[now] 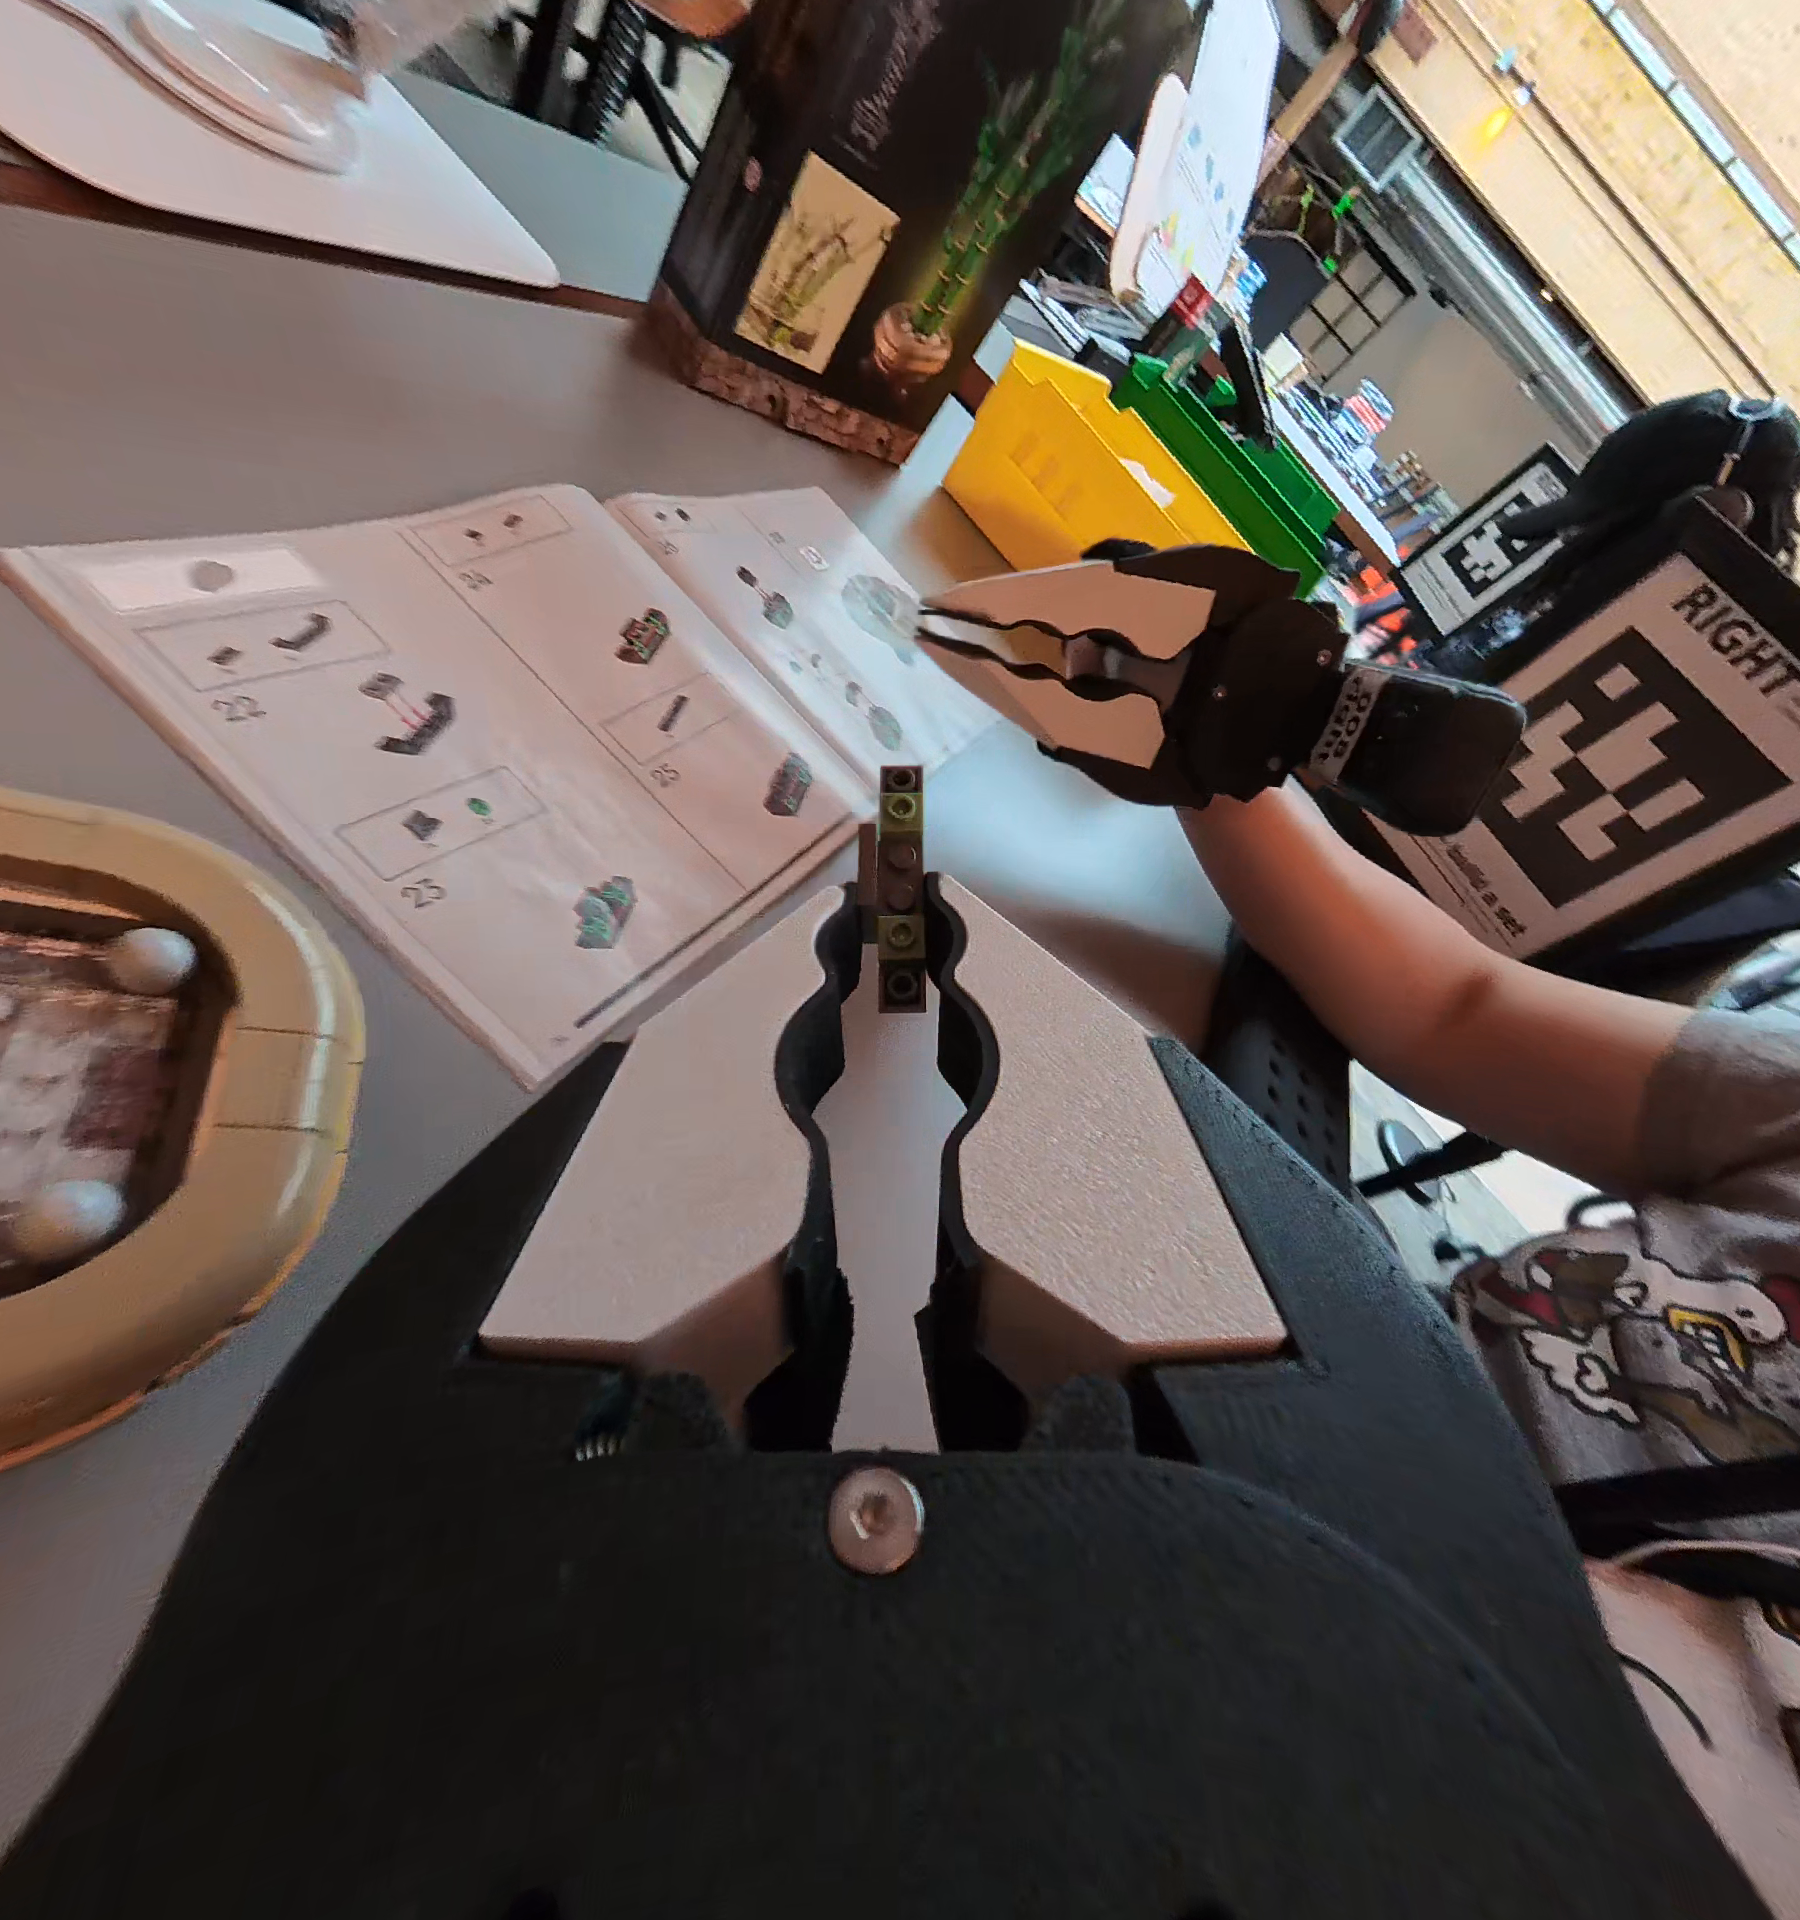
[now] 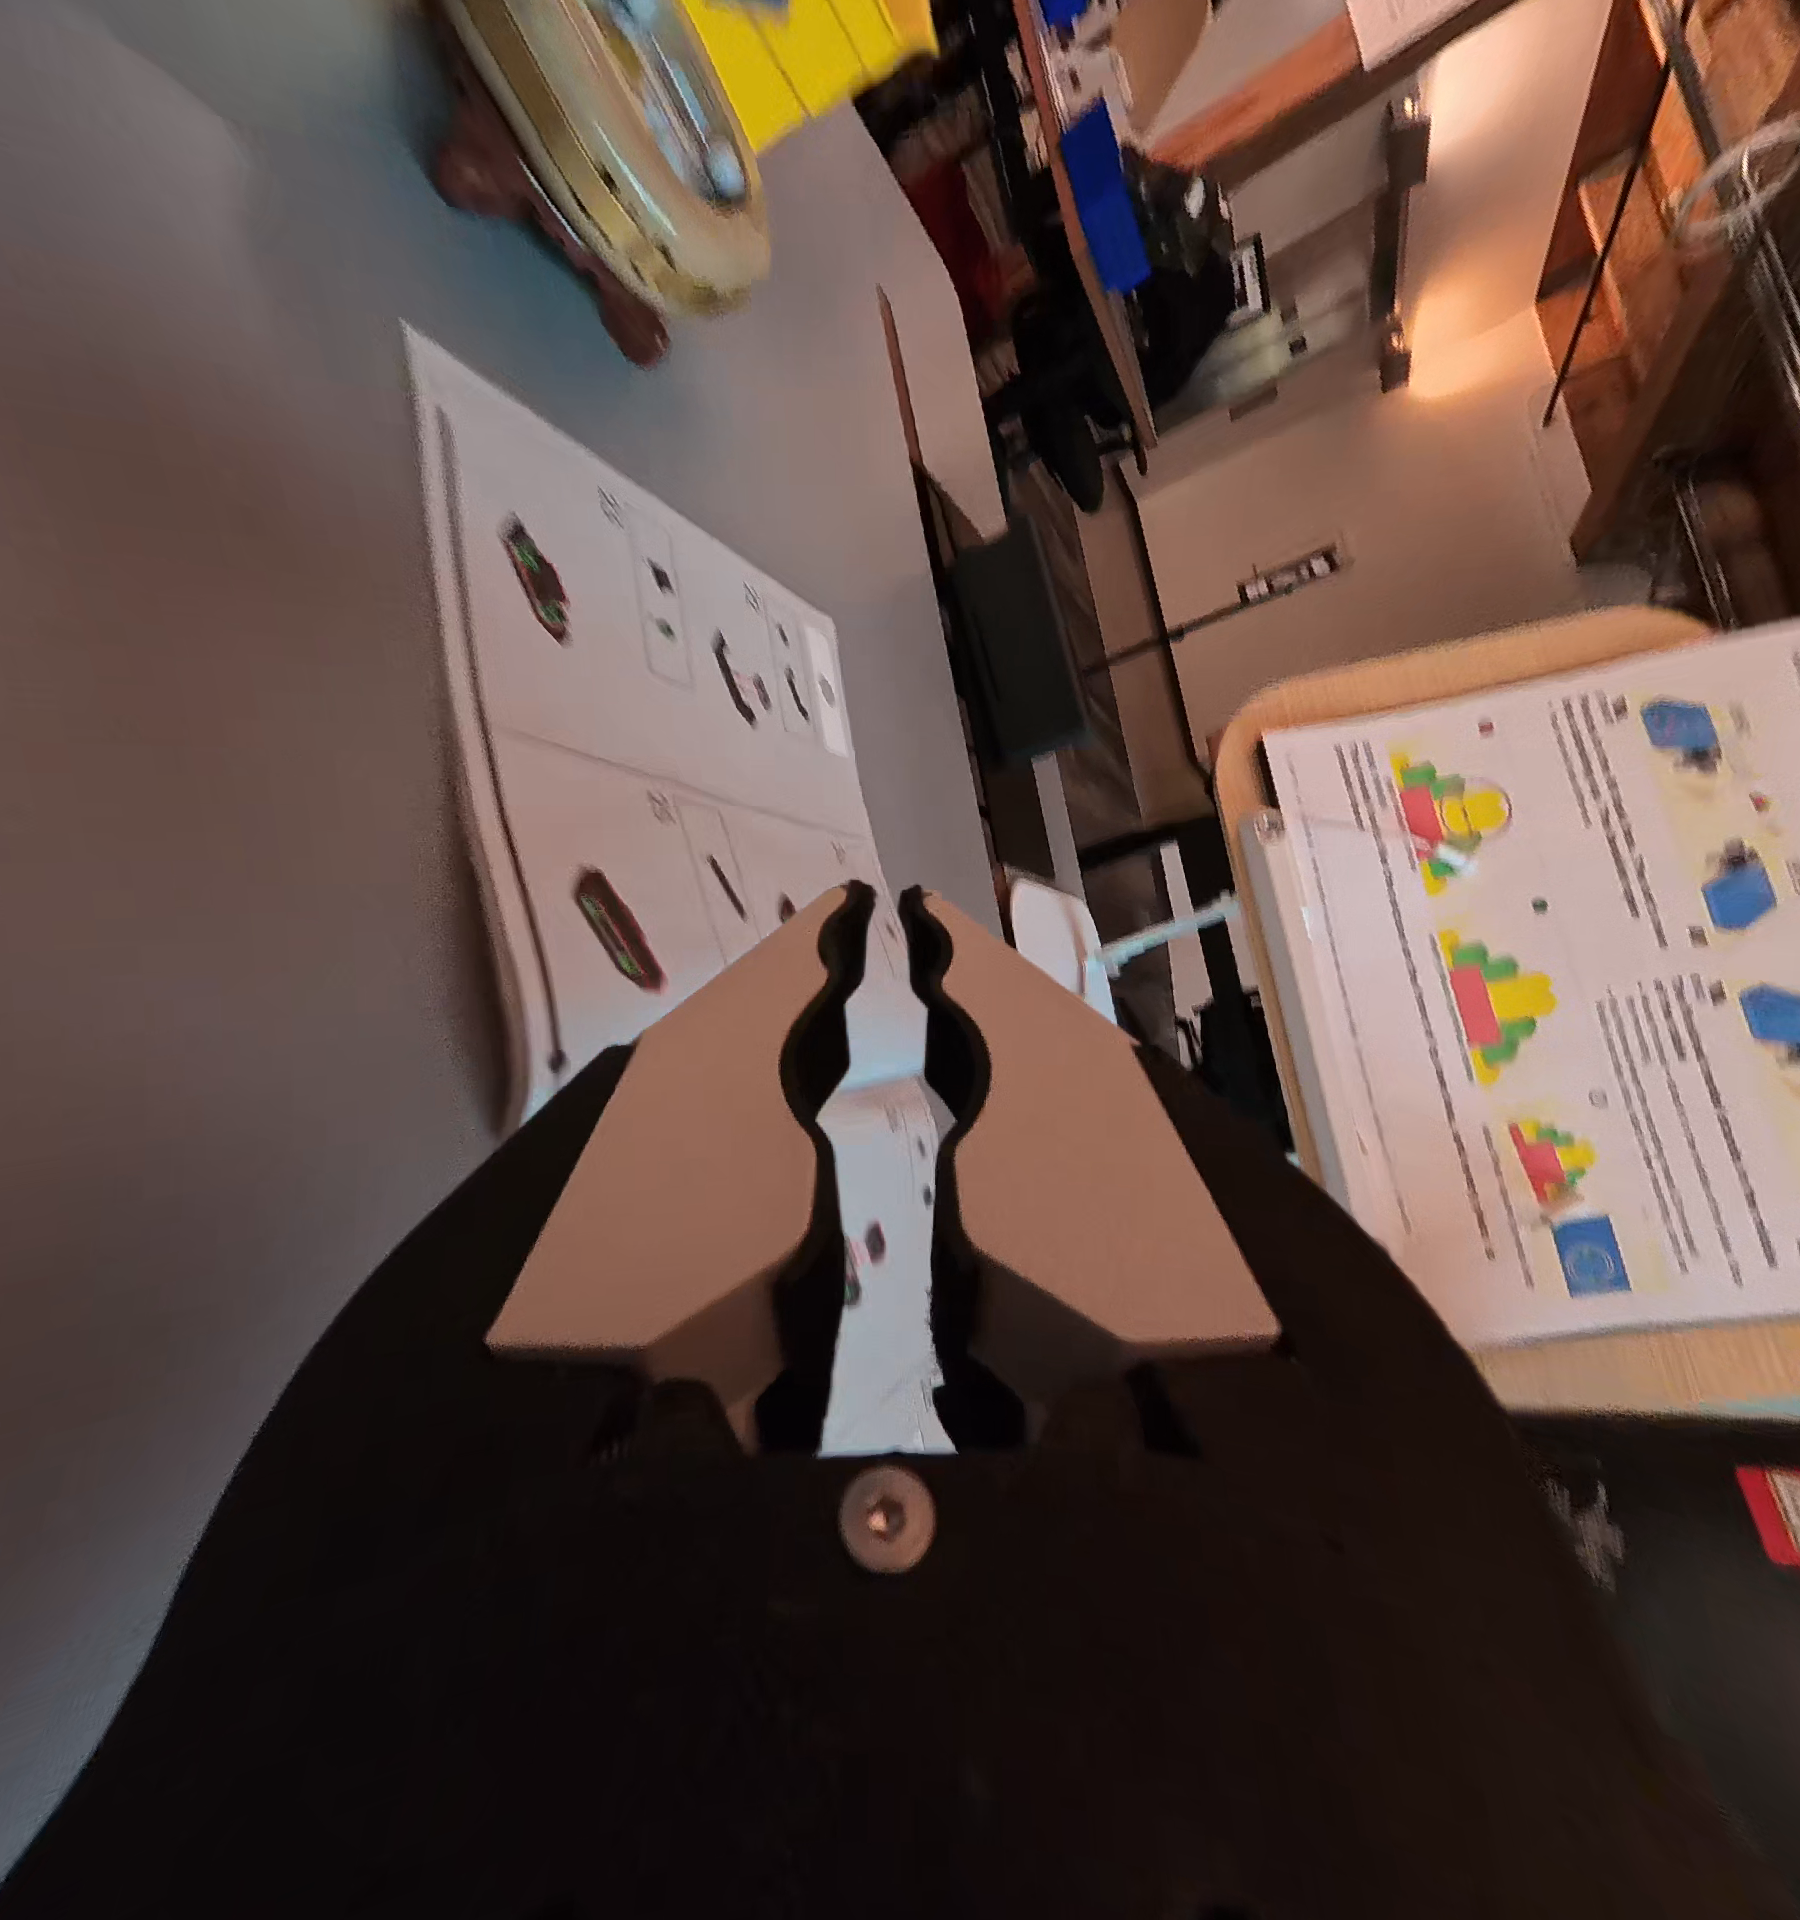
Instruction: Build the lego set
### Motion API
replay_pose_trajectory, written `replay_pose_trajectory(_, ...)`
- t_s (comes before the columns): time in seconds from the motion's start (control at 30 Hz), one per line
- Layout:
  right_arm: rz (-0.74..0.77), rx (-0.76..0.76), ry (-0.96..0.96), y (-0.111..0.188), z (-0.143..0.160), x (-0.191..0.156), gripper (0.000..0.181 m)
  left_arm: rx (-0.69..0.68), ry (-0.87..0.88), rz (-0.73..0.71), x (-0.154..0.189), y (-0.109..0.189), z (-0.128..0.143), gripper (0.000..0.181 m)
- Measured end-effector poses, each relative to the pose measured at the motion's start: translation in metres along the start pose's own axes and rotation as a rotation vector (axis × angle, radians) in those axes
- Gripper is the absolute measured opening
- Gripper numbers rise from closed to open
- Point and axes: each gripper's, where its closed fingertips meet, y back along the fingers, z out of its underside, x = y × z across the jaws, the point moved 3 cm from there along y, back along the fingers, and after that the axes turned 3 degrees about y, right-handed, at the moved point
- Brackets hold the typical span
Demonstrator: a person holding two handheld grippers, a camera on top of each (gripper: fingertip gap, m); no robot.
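- Brown and olive-green bricks make up a small lego stack, a narrow column with studs facing the camera, pinched near its lower half between the left tongs, which are closed tight on it.
- The stack is held up off the grey surface, its top end poking out past the tong tips towards the open instruction booklet.
- The booklet lies flat on the surface, both pages showing build diagrams.
- The right tongs hover over the far page of the booklet; in the left wrist view they show off to the right, well apart from the stack.
- Their tips stand just a narrow slit apart, with nothing between them.
- A tan oval tray sits on the surface at the left, with small pale and dark pieces inside; they are too blurred to make out.
- A dark set box with a green plant picture stands beyond the booklet.
- Yellow and green bins sit just to the right of the box.
- A separate printed sheet with coloured brick pictures lies on a pale board at the right of the right wrist view.
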Motion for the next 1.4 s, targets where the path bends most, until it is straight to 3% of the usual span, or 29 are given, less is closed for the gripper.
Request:
replay_pose_trajectory(0.17, -0.057, 0.110, 0.106, -0.003, -0.050, -0.025, 0.016, -0.097, 0.030, 0.045, 0.010, -0.019, 0.016, 0.009)
replay_pose_trajectory(0.37, -0.072, 0.141, 0.122, -0.010, -0.081, -0.040, 0.030, -0.187, 0.008, 0.049, 0.015, -0.033, 0.030, 0.010)
replay_pose_trajectory(0.57, -0.068, 0.178, 0.109, -0.009, -0.096, -0.043, 0.030, -0.257, -0.011, 0.072, 0.022, -0.038, 0.041, 0.010)
replay_pose_trajectory(0.67, -0.108, 0.173, 0.128, -0.007, -0.095, -0.049, 0.014, -0.260, -0.012, 0.084, 0.024, -0.041, 0.042, 0.010)
replay_pose_trajectory(0.83, -0.097, 0.164, 0.152, -0.006, -0.093, -0.049, 0.013, -0.276, -0.002, 0.102, 0.025, -0.042, 0.045, 0.011)
replay_pose_trajectory(0.93, -0.075, 0.161, 0.144, -0.005, -0.091, -0.043, 0.013, -0.310, -0.006, 0.083, 0.021, -0.036, 0.049, 0.031)
replay_pose_trajectory(1.13, -0.046, 0.110, 0.153, -0.005, -0.075, -0.035, 0.013, -0.216, 0.000, 0.074, 0.015, -0.017, 0.033, 0.033)
replay_pose_trajectory(1.4, 0.079, -0.035, 0.071, -0.005, -0.015, 0.004, 0.013, 0.158, -0.009, 0.006, 0.001, 0.015, -0.020, 0.017)
